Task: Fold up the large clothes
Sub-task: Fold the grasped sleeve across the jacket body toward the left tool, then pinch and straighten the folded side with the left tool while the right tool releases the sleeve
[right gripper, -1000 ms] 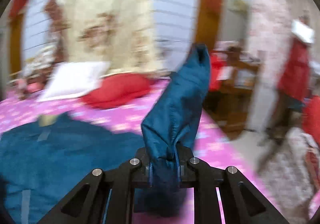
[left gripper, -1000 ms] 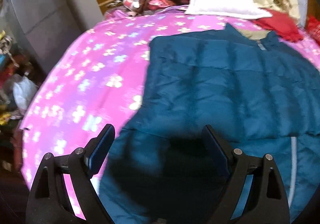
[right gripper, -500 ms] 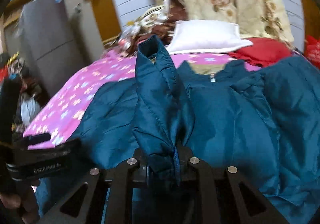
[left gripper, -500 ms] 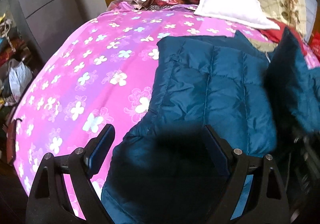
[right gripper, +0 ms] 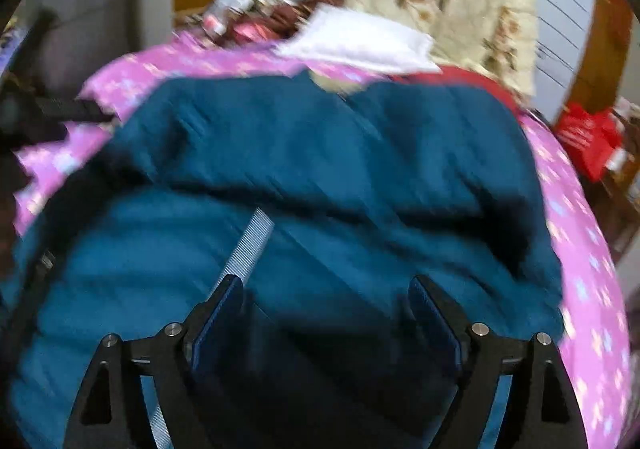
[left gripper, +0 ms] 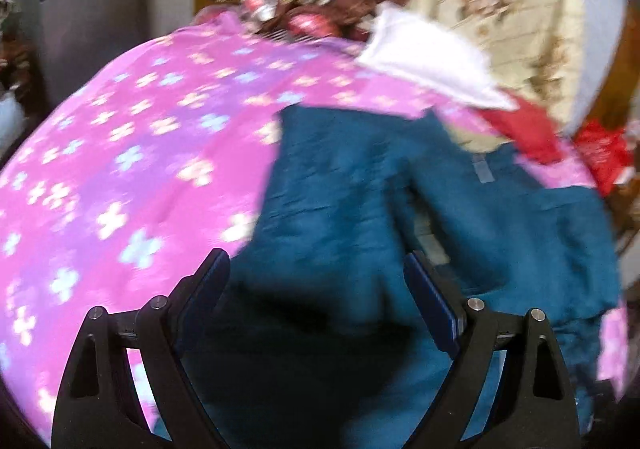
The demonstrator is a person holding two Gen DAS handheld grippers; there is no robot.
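A large teal quilted jacket lies on a pink flowered bed cover; in the right wrist view the jacket fills most of the frame, with one part folded over its front and a grey zipper strip showing. My left gripper is open and empty just above the jacket's near left part. My right gripper is open and empty over the jacket's middle. Both views are blurred.
A white pillow, a red cloth and a cream flowered blanket lie at the head of the bed. A grey cabinet stands at the left. Red items sit off the bed's right side.
My right gripper has opened and let go of the jacket sleeve it was holding up; the sleeve now lies folded over the jacket. My left gripper stayed open and shifted a little.
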